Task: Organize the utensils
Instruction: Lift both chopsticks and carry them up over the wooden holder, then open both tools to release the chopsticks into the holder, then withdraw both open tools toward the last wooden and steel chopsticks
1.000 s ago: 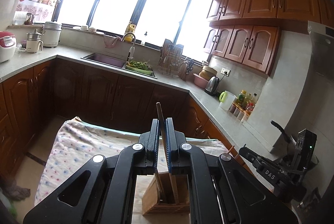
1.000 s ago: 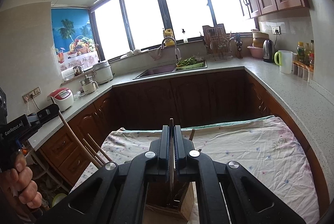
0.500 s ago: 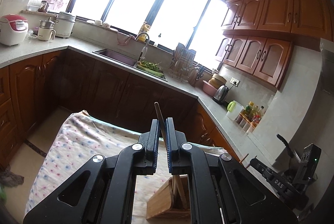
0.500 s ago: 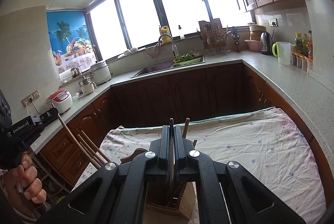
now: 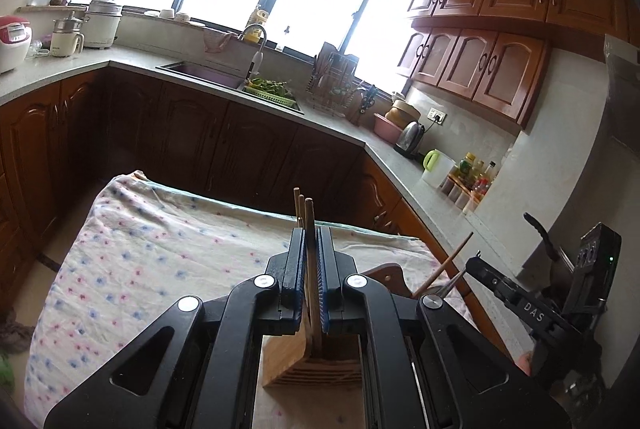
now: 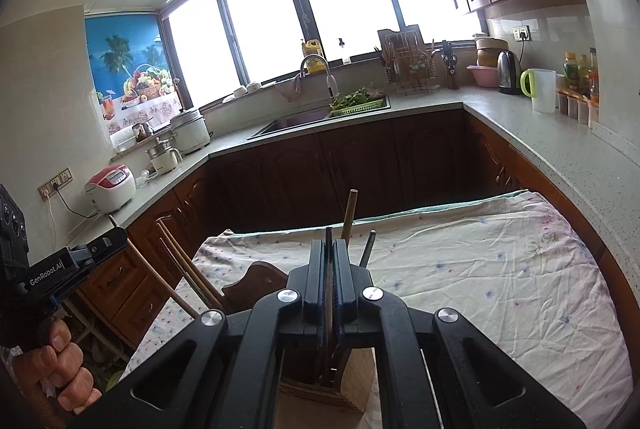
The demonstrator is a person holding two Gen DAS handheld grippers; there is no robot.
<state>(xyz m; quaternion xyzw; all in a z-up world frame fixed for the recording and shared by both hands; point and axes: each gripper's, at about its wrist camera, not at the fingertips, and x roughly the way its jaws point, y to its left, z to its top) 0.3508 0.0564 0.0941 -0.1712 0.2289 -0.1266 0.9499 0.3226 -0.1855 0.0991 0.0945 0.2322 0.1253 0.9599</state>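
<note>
In the left wrist view my left gripper (image 5: 311,241) is shut on a pair of wooden chopsticks (image 5: 307,213). Their tips stick up past the pads and their lower ends reach down into the wooden utensil holder (image 5: 316,361) on the flowered cloth. In the right wrist view my right gripper (image 6: 329,249) is shut on a thin dark utensil (image 6: 328,235) that runs down into the same holder (image 6: 354,381). A wooden handle (image 6: 350,213) and a dark metal handle (image 6: 367,249) stand just beyond it. What kind of utensil the right one holds is hidden.
The cloth-covered table (image 6: 500,269) spreads beyond the holder, with dark cabinets (image 5: 240,149) behind. A brown wooden piece (image 6: 256,279) lies left of the holder. A person's hand (image 6: 60,369) grips the left tool (image 6: 60,269); the right tool (image 5: 520,305) is close by.
My left gripper has come down with the chopsticks, so their lower ends sit deeper in the holder. The right gripper has stayed nearly still.
</note>
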